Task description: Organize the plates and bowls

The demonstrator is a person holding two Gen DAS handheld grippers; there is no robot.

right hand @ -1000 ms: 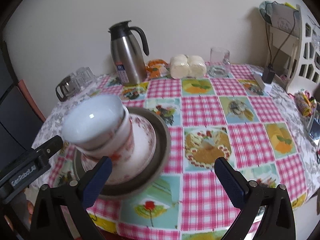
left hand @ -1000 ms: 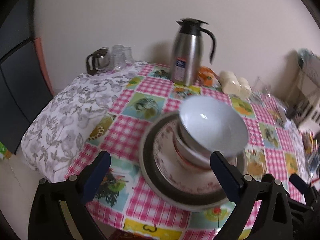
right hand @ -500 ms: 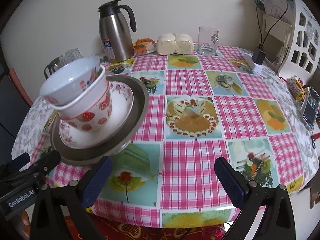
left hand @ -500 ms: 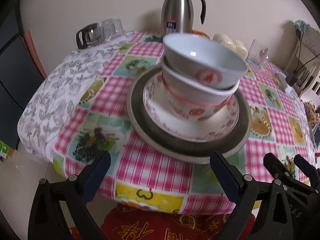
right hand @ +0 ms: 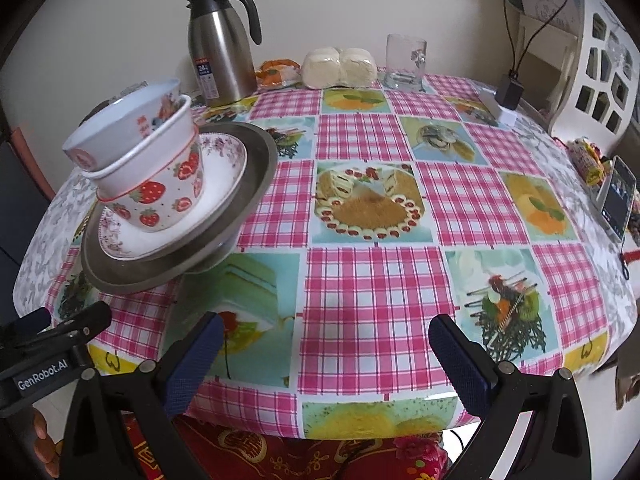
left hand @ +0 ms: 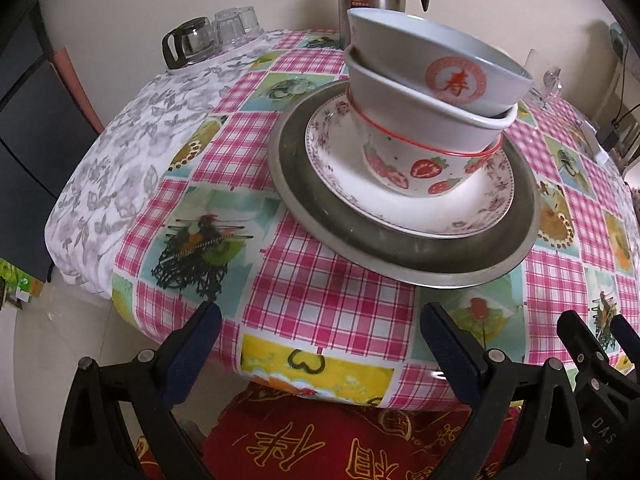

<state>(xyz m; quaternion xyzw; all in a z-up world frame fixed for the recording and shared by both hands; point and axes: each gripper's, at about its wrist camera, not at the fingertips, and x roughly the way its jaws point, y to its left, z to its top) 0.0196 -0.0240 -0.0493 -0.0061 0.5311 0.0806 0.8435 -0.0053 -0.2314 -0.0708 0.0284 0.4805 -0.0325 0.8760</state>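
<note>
We have one pile near the front left part of the round table with the pink checked, food-print oilcloth (right hand: 372,280). At the bottom lies a wide grey metal plate (left hand: 400,252), on it a white china plate with a pink flower border (left hand: 400,208), in that a white bowl printed with red strawberries (left hand: 420,160), and nested in the bowl a pale bowl with a red round emblem (left hand: 440,68), which sits tilted, not level. In the right wrist view the metal plate seems raised at its right side, perhaps resting on a base we cannot make out.

Both tools are drawn back at the table's near edge. The left gripper (left hand: 320,356) has its blue-padded fingers spread wide with nothing between them; the right gripper (right hand: 324,356) is likewise spread and empty.

We judge the gathering close to finished: no other plate or bowl shows loose on the cloth. What may be left is seating the top bowl straight.

Farther back stand a steel thermos jug with a black handle (right hand: 222,44), a clear glass mug (right hand: 404,62), wrapped pale buns (right hand: 340,66) and a small glass pot with upturned glasses (left hand: 192,42)
</note>
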